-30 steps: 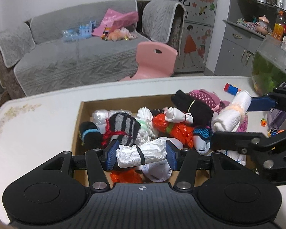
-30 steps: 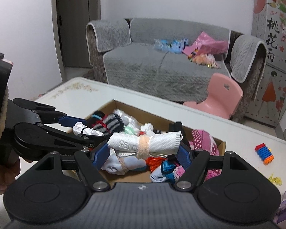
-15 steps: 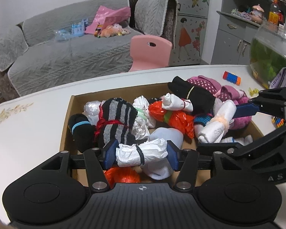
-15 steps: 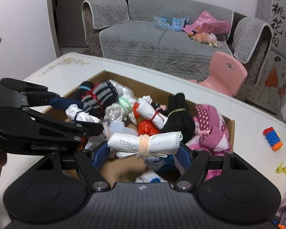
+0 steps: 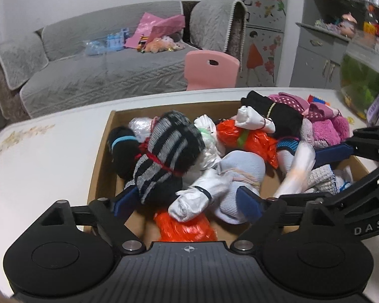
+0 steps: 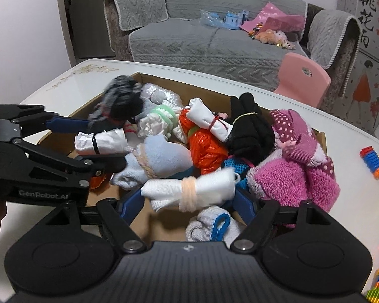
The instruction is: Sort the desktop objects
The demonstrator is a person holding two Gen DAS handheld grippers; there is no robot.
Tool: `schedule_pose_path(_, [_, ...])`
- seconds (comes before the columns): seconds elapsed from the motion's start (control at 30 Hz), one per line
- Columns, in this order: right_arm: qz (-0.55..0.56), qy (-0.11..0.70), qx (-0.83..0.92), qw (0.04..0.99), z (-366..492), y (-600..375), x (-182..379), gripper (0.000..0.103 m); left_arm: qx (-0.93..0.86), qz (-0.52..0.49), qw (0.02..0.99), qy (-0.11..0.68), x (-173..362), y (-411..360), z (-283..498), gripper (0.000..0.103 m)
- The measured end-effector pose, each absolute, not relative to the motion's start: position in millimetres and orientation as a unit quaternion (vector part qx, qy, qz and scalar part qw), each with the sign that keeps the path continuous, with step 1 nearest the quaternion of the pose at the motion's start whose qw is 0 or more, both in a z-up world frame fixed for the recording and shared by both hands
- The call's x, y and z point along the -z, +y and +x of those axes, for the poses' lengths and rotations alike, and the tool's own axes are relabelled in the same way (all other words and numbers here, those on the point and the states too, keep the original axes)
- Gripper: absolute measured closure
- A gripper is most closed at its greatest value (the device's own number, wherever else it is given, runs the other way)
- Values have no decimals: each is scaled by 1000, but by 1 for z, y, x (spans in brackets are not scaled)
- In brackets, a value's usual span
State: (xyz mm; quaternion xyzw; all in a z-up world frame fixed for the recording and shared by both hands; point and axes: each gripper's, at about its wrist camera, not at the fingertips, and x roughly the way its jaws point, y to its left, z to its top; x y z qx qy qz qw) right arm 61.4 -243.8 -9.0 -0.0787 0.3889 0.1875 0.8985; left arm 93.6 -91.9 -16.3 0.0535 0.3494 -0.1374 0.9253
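Note:
A cardboard box (image 5: 102,151) (image 6: 322,136) on the white table holds several rolled bundles of cloth and bags. My left gripper (image 5: 187,203) is open low inside the box; the white bag roll with a black band (image 5: 197,197) (image 6: 101,141) lies tilted between its fingers, loose. My right gripper (image 6: 189,199) is open at the box's near right; the white towel roll tied with a peach band (image 6: 189,192) (image 5: 297,174) sits between its fingers, tilted and blurred in the left wrist view.
In the box lie a striped black-grey roll (image 5: 164,151), an orange bag (image 6: 204,146), a pale blue bundle (image 6: 161,159), a black roll (image 6: 250,126) and pink cloths (image 6: 295,176). Toy bricks (image 6: 372,161) lie on the table at right. A fish bowl (image 5: 361,75) stands far right.
Both grippers dropped lower into the box and opened. The white bag roll and the towel roll have come loose from the pads and tipped downward.

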Motion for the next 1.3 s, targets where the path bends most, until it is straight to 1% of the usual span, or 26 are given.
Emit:
schedule_pose_path(0.07, [-80, 388, -185, 899, 60, -243, 10, 19, 133, 55, 925, 351, 17, -90, 92, 10])
schedule_pose_path(0.13, [-82, 388, -186, 899, 59, -242, 11, 18, 125, 62, 927, 349, 16, -90, 89, 5])
schedule_pose_path(0.17, [-82, 388, -187, 899, 57, -242, 11, 16, 123, 64, 927, 349, 16, -89, 87, 0])
schedule_pose_path(0.27, [-74, 384, -189, 901, 53, -244, 7, 5, 124, 63, 927, 349, 12, -86, 82, 0])
schedule_pose_path(0.33, [-72, 377, -187, 904, 49, -246, 3, 1, 121, 68, 929, 343, 7, -86, 75, 0])
schedule_pose_path(0.43, [-66, 369, -184, 909, 45, -249, -6, 0, 115, 75, 932, 336, -3, -86, 67, 0])
schedule_pose_path(0.63, [-45, 360, -174, 916, 35, -258, -29, 0, 113, 57, 938, 324, -32, -82, 45, 0])
schedule_pose_path(0.73, [-22, 352, -171, 920, 24, -267, -41, 0, 103, 52, 942, 314, -49, -82, 27, 0])
schedule_pose_path(0.87, [30, 339, -178, 923, -1, -281, -56, 0, 116, 21, 950, 290, -72, -78, 1, 0])
schedule_pose_path(0.97, [45, 323, -168, 931, -23, -288, -65, 0, 113, 19, 953, 279, -85, -79, -17, 0])
schedule_pose_path(1.3, [59, 314, -130, 939, -56, -304, -80, 0, 105, 31, 956, 271, -98, -87, -59, 0])
